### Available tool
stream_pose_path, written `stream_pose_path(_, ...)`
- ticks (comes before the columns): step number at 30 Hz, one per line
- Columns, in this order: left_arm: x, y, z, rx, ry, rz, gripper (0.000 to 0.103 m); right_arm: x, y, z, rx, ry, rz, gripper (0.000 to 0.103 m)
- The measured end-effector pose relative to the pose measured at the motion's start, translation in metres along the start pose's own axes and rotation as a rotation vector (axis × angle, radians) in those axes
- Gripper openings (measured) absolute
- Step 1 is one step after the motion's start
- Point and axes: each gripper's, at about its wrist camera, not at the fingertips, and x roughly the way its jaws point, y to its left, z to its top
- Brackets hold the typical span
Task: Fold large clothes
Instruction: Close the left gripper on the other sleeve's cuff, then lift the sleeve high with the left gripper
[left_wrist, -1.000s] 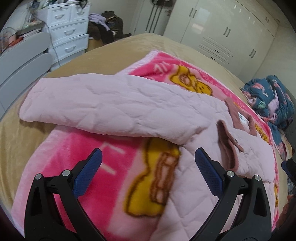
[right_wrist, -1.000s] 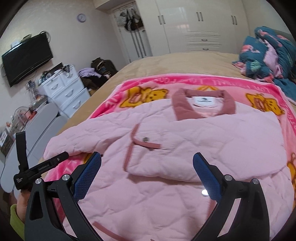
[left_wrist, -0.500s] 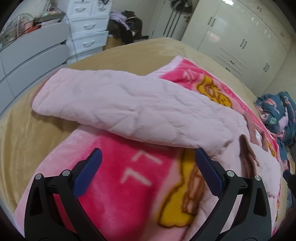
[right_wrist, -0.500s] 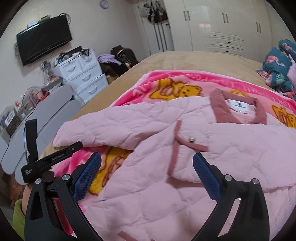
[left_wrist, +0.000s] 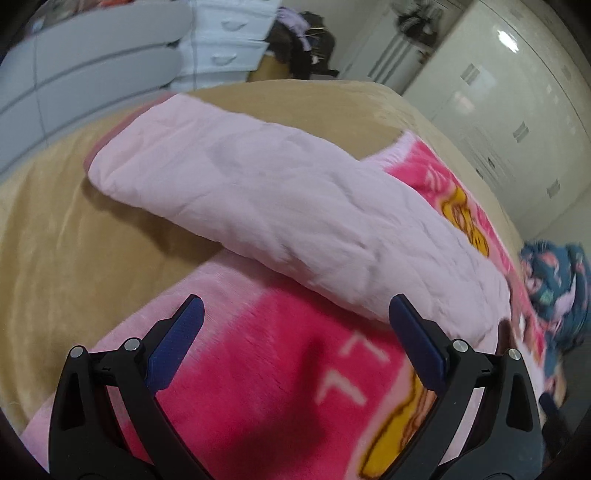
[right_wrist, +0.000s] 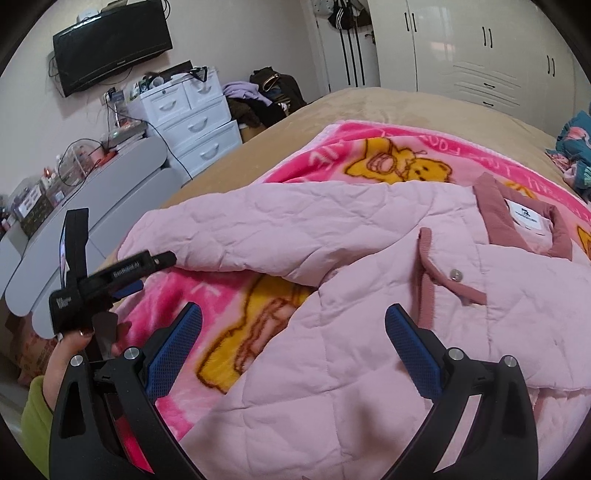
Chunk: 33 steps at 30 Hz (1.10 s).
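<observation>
The pink quilted jacket (right_wrist: 369, 314) lies spread on a pink bear-print blanket (right_wrist: 258, 317) on the bed (right_wrist: 369, 107) — its sleeve (left_wrist: 277, 206) stretches out over the blanket's edge. The left tongs (left_wrist: 295, 332) hover spread wide, empty, just short of that sleeve; the right tongs (right_wrist: 293, 339) gape empty above the jacket's body. Farther off — white drawers (right_wrist: 195, 118) and wardrobes (right_wrist: 480, 51).

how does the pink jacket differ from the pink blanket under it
The pink jacket is pale, plain and quilted, with a darker rose collar; the pink blanket is hot pink and fleecy, printed with yellow bears. The jacket lies rumpled, one sleeve reaching out; the blanket lies spread flat. Both rest on the tan bed.
</observation>
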Motion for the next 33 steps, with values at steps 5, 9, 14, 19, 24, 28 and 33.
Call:
stream_pose_path(5, 0.01, 0.022, 0.015, -0.13, -0.014, -0.061, 0.094, 0.003, 0.001, -0.003, 0.013, 0.004, 0.012, 0.099)
stream_pose_path(9, 0.022, 0.035, 0.026, -0.187, -0.022, -0.063, 0.094, 0.001, -0.007, -0.008, 0.023, 0.012, 0.0, 0.099)
stream_pose_path(14, 0.03, 0.054, 0.038, -0.279, -0.054, -0.077, 0.094, -0.009, -0.024, -0.011, 0.066, 0.001, -0.02, 0.099)
stream_pose_path(19, 0.033, 0.066, 0.053, -0.304, -0.084, -0.054, 0.094, -0.021, -0.04, -0.016, 0.095, -0.012, -0.055, 0.099)
stream_pose_path(24, 0.029, 0.069, 0.057, -0.29, -0.11, -0.014, 0.059, -0.03, -0.057, -0.02, 0.145, -0.024, -0.08, 0.099)
stream_pose_path(28, 0.011, 0.07, 0.062, -0.259, -0.16, -0.039, 0.029, -0.035, -0.065, -0.025, 0.176, -0.023, -0.082, 0.099)
stream_pose_path(33, -0.018, 0.056, 0.069, -0.218, -0.247, -0.093, 0.015, -0.044, -0.069, -0.029, 0.186, -0.029, -0.081, 0.099)
